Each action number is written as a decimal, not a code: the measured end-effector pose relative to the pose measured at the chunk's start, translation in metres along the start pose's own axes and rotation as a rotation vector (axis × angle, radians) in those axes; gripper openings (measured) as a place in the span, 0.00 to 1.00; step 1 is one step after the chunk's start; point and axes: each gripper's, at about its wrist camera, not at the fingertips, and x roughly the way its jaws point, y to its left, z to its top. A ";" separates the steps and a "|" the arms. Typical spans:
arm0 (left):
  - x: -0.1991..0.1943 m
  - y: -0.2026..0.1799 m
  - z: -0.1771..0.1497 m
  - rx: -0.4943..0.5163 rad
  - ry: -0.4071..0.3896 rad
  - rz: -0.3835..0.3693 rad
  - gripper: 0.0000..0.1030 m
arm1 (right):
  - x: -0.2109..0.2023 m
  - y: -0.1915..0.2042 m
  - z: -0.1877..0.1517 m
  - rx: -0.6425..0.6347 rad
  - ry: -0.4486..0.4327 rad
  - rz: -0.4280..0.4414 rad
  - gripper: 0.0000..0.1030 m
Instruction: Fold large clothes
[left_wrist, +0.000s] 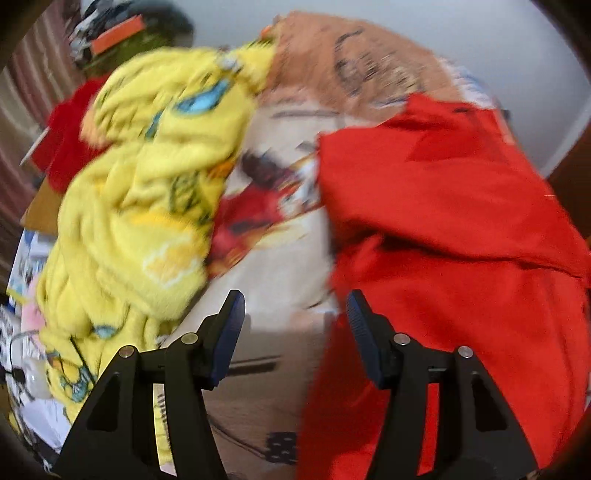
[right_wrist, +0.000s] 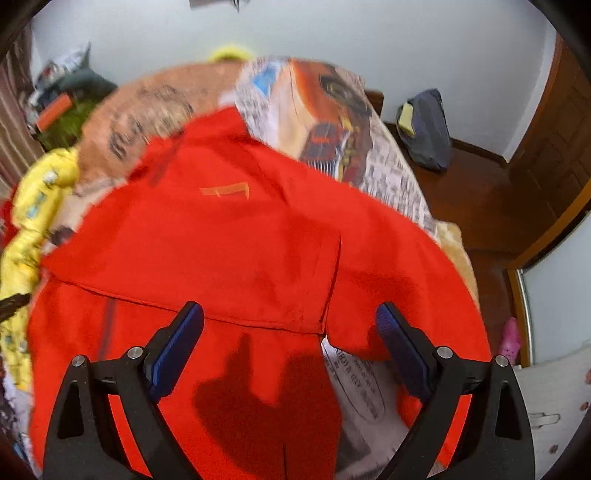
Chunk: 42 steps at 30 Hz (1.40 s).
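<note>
The red garment (right_wrist: 229, 236) lies spread over the printed bedspread (right_wrist: 332, 122) on the bed. A yellow fleece (left_wrist: 147, 192) is heaped just left of the garment. The left tool (left_wrist: 295, 317) and right tool (right_wrist: 290, 332) both hang above the garment, fingers spread, holding nothing.

Red garment and yellow fleece on the printed bed cover

The red garment (right_wrist: 229, 236) lies spread and partly folded over itself, a hemmed flap crossing its middle and a small orange mark toward 12 o'clock; in the left wrist view it (left_wrist: 454, 221) fills the 3 o'clock side. The yellow fleece garment (left_wrist: 147, 192), printed with blue and orange figures, lies crumpled in a long heap at 9 o'clock, apart from the red one.
</note>
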 end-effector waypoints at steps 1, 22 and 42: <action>-0.005 -0.006 0.006 0.010 -0.013 -0.013 0.55 | -0.010 -0.001 0.001 0.009 -0.023 -0.001 0.91; -0.062 -0.158 0.014 0.255 -0.143 -0.251 0.64 | -0.016 -0.156 -0.091 0.523 0.065 -0.029 0.91; -0.026 -0.164 0.004 0.219 -0.049 -0.253 0.64 | 0.031 -0.176 -0.141 0.889 0.069 0.194 0.93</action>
